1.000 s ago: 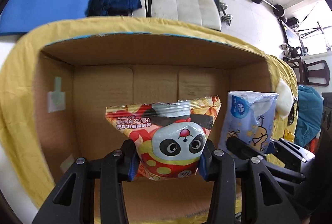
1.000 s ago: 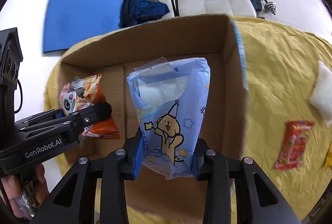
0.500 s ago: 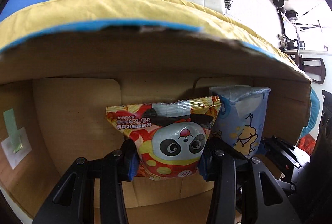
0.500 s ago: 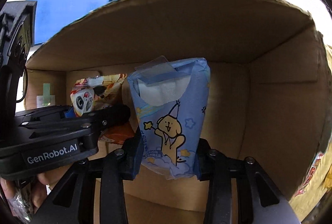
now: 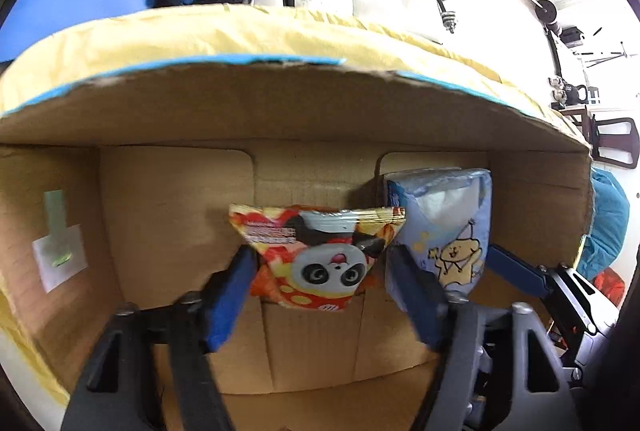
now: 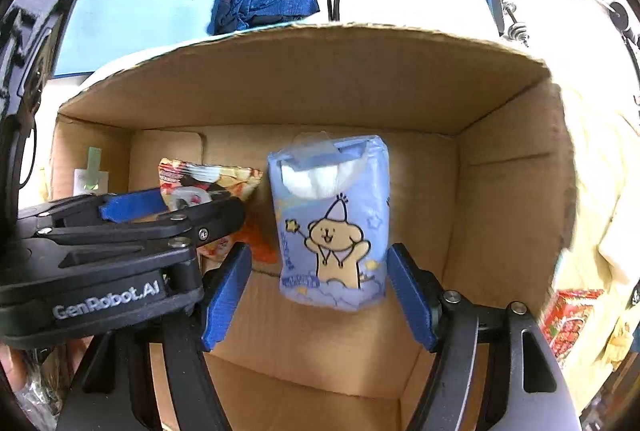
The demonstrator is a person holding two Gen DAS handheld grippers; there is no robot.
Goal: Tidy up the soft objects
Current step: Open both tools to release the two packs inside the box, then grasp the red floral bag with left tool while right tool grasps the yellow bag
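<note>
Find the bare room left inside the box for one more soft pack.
Free: box floor between tissue pack and the right wall, and the left floor beside the snack bag. Crowded: the middle, where both packs and open grippers sit.

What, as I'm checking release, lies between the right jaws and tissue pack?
In the right wrist view, a snack bag corner shows in the left gap, bare box in the right; the right gripper is open.

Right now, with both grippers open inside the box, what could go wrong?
The left gripper has its fingers close around the panda snack bag; pulling back could snag it. The blue tissue pack lies between the right gripper fingers and touches the snack bag, so either may drag along the cardboard box floor.
</note>
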